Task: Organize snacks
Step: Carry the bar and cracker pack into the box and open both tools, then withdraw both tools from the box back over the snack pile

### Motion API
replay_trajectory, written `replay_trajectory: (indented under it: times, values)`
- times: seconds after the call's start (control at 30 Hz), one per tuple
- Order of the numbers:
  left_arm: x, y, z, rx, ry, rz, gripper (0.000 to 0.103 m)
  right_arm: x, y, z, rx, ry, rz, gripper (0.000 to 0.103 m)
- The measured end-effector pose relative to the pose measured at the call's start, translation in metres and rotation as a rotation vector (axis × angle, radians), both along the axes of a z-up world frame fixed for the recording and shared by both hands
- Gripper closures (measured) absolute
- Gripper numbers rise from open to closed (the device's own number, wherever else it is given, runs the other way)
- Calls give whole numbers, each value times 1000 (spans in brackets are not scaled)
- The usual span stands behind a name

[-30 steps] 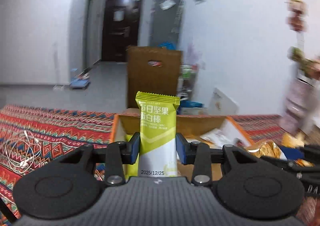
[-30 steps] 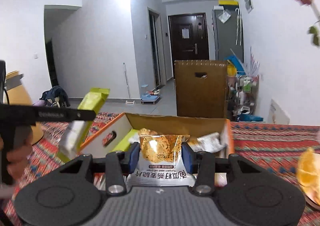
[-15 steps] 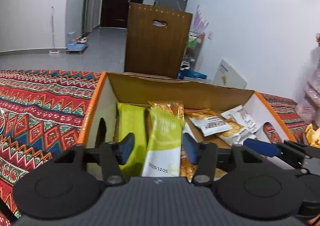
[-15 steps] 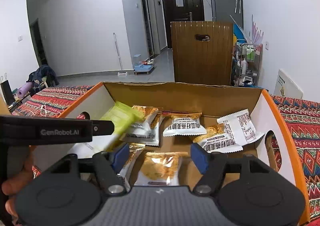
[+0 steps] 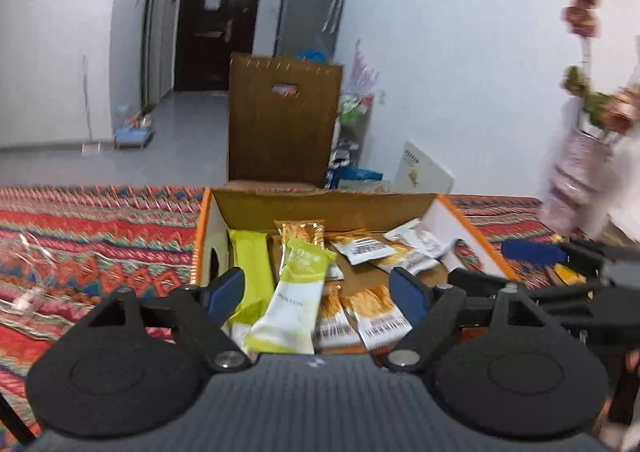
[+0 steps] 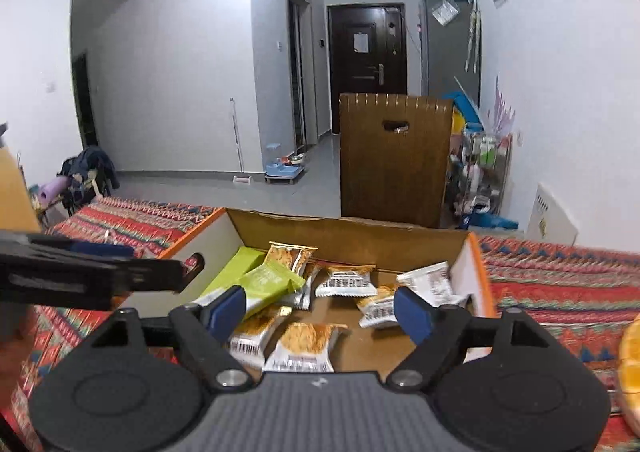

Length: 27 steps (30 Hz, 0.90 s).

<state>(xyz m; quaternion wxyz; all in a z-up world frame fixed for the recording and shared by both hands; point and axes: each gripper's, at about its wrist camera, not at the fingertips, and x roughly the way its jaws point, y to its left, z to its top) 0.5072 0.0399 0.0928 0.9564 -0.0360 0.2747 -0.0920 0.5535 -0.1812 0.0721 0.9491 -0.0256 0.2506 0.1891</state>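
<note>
An open cardboard box with an orange rim (image 5: 202, 228) holds several snack packets. My left gripper (image 5: 318, 294) hovers over its near left part, jaws opening, pads clear of the green-and-white bar (image 5: 298, 300) lying between them on other packets. My right gripper (image 6: 320, 312) is over the near middle of the box (image 6: 476, 264), jaws opening too. The orange-and-white seed-crisp packet (image 6: 306, 346) lies flat below them, untouched. The green bar (image 6: 268, 284) leans left of it.
The box sits on a red patterned tablecloth (image 5: 100, 244). A flower vase (image 5: 576, 180) stands at the right, white earphones (image 5: 24, 292) lie at the left, and an orange fruit (image 6: 630, 368) is at the right edge. A brown wooden panel (image 6: 394, 156) stands beyond the table.
Both grippers carried their snacks down into the box, let them go and drew back. The green bar and the seed-crisp packet now lie in the box; both jaws stand wider.
</note>
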Motion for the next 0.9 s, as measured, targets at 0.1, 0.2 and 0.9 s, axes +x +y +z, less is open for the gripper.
replay_trajectory:
  times: [0.1, 0.2, 0.9]
  values:
    - [-46, 3, 18, 20, -51, -8, 13, -40, -11, 20, -35, -48, -3, 19]
    - [-96, 5, 25, 36, -89, 3, 12, -85, -26, 34, -31, -87, -2, 13]
    - [-333, 18, -41, -36, 5, 46, 2, -343, -58, -27, 6, -1, -69, 1]
